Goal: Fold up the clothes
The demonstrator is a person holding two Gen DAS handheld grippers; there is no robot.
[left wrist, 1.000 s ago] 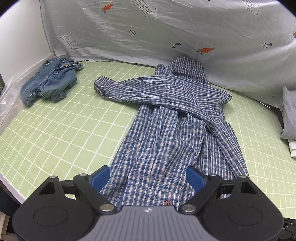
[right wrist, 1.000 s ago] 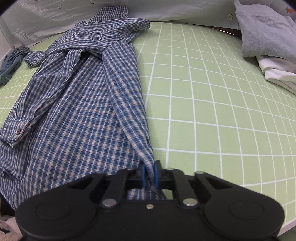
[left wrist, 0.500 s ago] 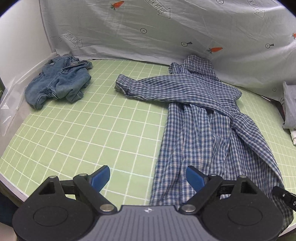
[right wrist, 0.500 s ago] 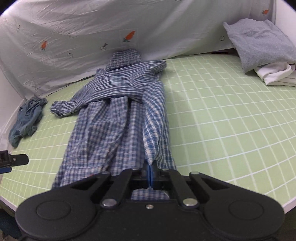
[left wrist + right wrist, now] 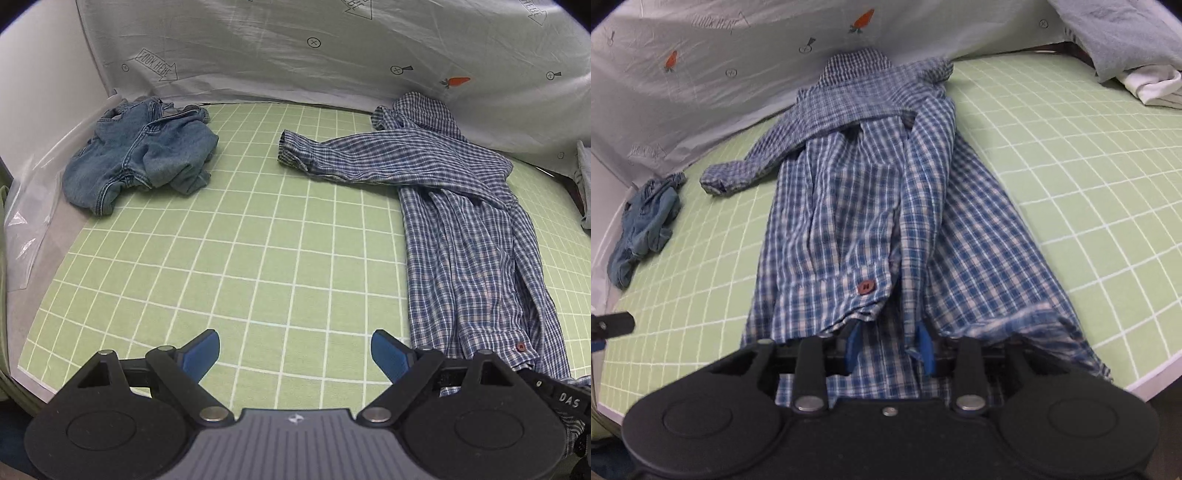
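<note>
Left tool (image 5: pixel 295 352) spread wide, empty, over the table (image 5: pixel 258 258). Right tool (image 5: pixel 888 343) opening; shirt (image 5: pixel 871 206) hem lies between its fingers, unpinched.

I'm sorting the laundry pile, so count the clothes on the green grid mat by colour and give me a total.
Blue plaid: 1, the plaid shirt
Denim blue: 1, the crumpled jeans
Grey: 1, the grey garment at the far corner
White: 1, the white garment under the grey one
Total: 4
</note>
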